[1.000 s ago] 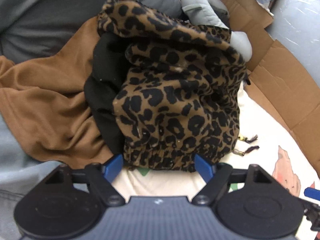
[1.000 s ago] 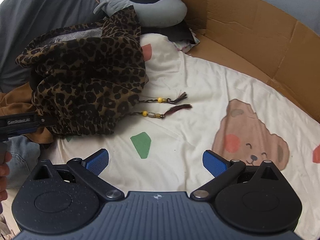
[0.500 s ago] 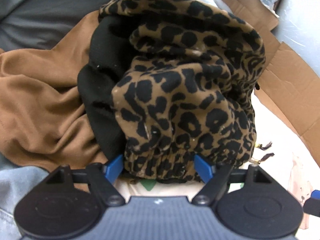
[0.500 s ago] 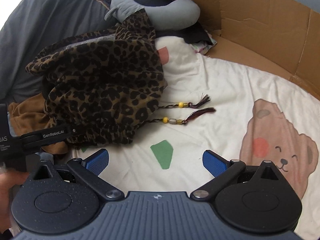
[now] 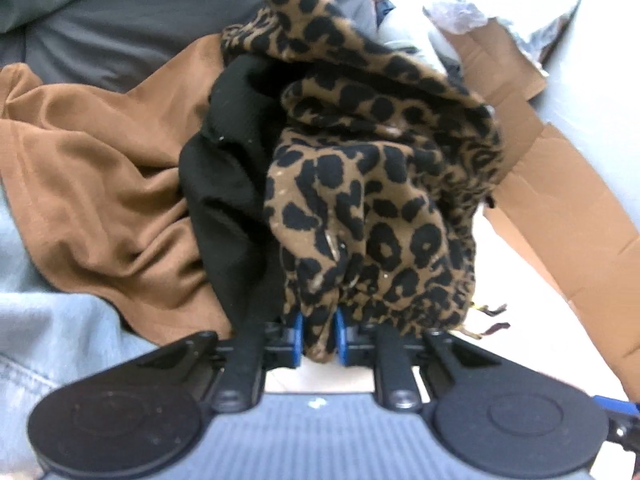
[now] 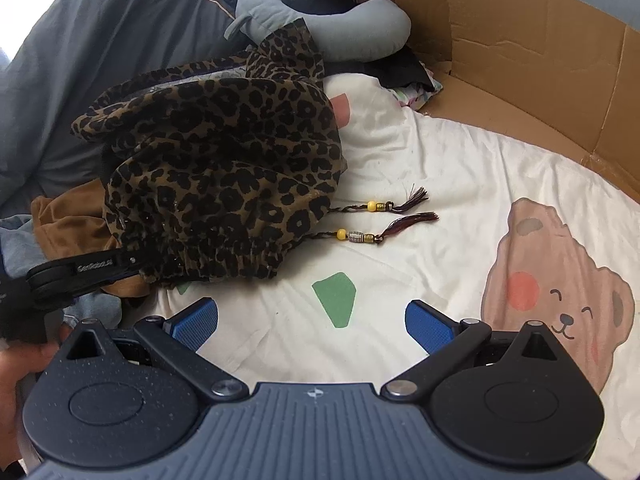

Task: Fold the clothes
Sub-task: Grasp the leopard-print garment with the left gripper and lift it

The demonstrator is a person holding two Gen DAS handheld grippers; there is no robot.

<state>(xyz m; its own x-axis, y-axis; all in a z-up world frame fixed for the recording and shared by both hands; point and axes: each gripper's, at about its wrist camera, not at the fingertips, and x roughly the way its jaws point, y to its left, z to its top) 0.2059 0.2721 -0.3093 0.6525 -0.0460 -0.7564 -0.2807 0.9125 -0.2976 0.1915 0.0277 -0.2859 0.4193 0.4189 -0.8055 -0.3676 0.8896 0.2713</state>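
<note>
So the bed [image 6: 460, 168] has a white sheet with a cartoon bear and green patches. On it: a crumpled leopard-print garment [image 6: 224, 168], a tan cloth [image 5: 92, 184], a grey neck pillow [image 6: 340, 28], and flattened cardboard [image 6: 540, 80] along the far edge.

Each hand-held gripper [image 6: 312, 322] has blue ribbed pads [image 6: 428, 326], black linkage arms, silver screws, grey ridged housing.

Soft daylight, blurred left view, fisheye-warped edges

Left gripper [image 5: 318, 334] jaws closing, right gripper [image 6: 312, 322] wide
</note>
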